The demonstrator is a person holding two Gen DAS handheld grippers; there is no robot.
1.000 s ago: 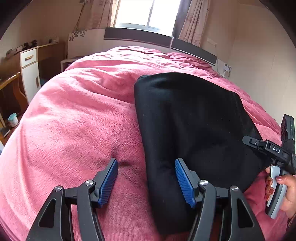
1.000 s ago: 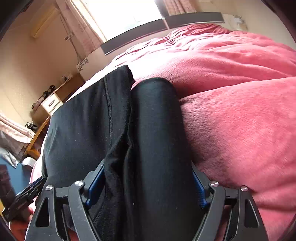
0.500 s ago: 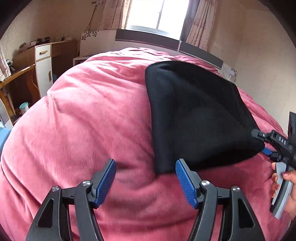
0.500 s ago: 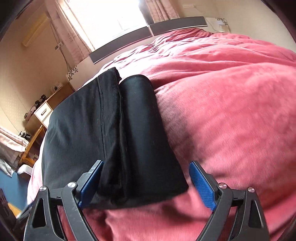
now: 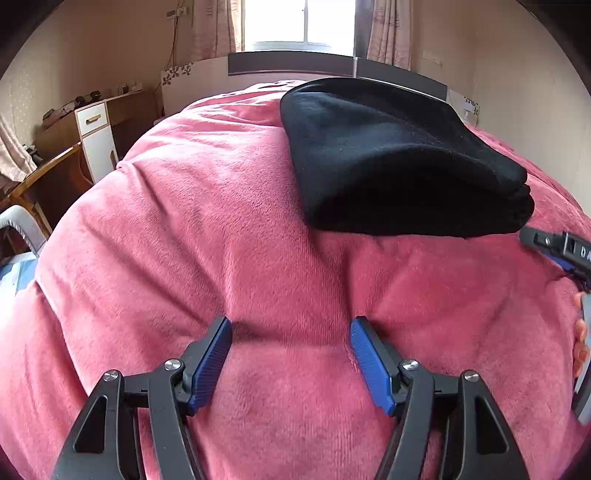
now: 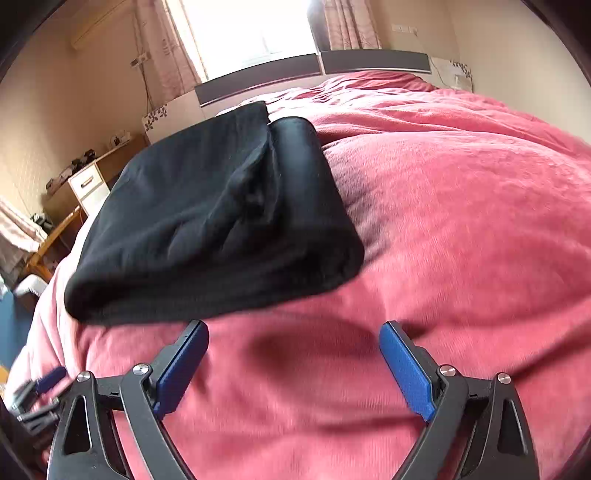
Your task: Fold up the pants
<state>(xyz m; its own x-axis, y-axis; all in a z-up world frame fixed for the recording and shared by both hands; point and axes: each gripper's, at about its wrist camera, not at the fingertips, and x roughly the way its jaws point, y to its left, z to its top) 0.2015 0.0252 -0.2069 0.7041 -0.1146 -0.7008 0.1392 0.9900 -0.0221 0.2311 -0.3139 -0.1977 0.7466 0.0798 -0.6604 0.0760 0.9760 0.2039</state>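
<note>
Bright window [image 5: 299, 22], curtains [image 5: 388, 33], wooden desk [image 5: 92, 118]

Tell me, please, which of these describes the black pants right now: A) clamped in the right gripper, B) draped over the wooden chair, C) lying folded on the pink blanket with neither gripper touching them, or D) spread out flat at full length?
C: the black pants lie in a folded stack on the pink blanket, with the right gripper and left gripper open and apart from them.

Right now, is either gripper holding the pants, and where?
Nothing is held. The left gripper and right gripper are open over the pink blanket, clear of the folded pants.
</note>
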